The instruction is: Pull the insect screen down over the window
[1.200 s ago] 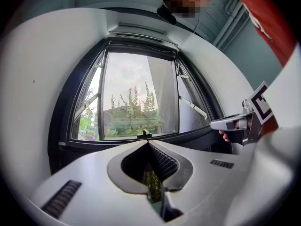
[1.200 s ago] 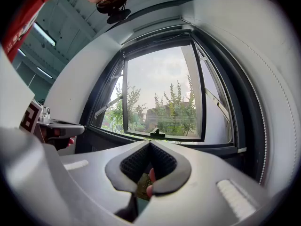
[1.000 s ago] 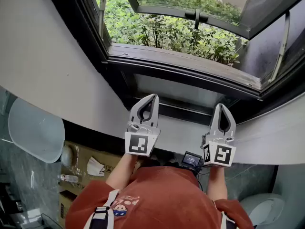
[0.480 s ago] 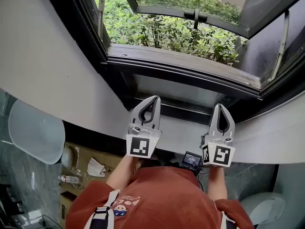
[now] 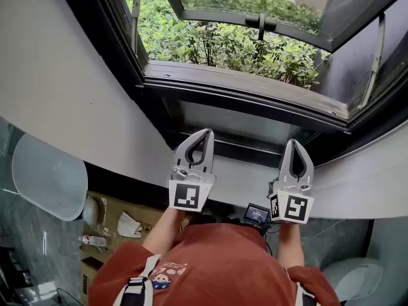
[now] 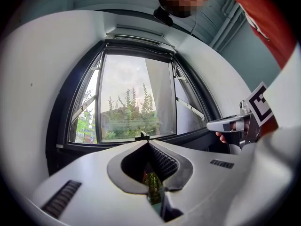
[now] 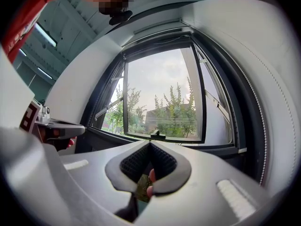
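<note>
Now the left claw (image 5: 205, 134) and right claw (image 5: 295, 143) are both closed on nothing, side by side just inside the sill (image 5: 242, 83)'s near edge; the window (image 5: 237, 18) beyond stands swung open over shrubs (image 5: 223, 44).

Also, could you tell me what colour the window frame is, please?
The window frame is black, clearest in the head view.

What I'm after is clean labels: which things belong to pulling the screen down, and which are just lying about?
For the job:
window frame
left hand-held gripper, shut
right hand-held gripper, shut

Lying about:
face mask
cardboard box
pale chair
</note>
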Demonstrator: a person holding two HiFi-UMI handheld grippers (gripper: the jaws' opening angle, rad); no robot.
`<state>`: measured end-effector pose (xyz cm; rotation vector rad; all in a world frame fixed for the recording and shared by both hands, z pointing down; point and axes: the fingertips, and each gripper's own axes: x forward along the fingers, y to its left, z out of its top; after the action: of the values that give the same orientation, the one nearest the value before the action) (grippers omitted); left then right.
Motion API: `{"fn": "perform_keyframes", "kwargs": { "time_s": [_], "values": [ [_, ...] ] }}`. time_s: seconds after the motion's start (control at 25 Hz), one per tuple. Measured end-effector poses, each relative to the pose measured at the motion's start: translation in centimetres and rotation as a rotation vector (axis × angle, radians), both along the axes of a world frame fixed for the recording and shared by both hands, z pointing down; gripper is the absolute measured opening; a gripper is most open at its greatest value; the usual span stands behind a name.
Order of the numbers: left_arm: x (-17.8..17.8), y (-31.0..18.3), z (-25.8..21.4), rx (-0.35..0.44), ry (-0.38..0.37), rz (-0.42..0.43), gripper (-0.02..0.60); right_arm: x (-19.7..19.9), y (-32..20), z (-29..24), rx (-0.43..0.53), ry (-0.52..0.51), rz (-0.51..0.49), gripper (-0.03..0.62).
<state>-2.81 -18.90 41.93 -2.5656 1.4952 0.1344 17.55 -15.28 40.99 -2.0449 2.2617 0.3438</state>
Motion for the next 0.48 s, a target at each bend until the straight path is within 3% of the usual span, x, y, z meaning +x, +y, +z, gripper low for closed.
{"fn": "perform_keyframes", "kwargs": {
  "time_s": [0.48],
  "values": [
    [-0.57, -0.11, -0.71, -0.002, 0.013, 0.002, 0.005, 0.04, 0.01, -0.66, 0.017, 0.009, 0.011, 0.009]
  ]
}}
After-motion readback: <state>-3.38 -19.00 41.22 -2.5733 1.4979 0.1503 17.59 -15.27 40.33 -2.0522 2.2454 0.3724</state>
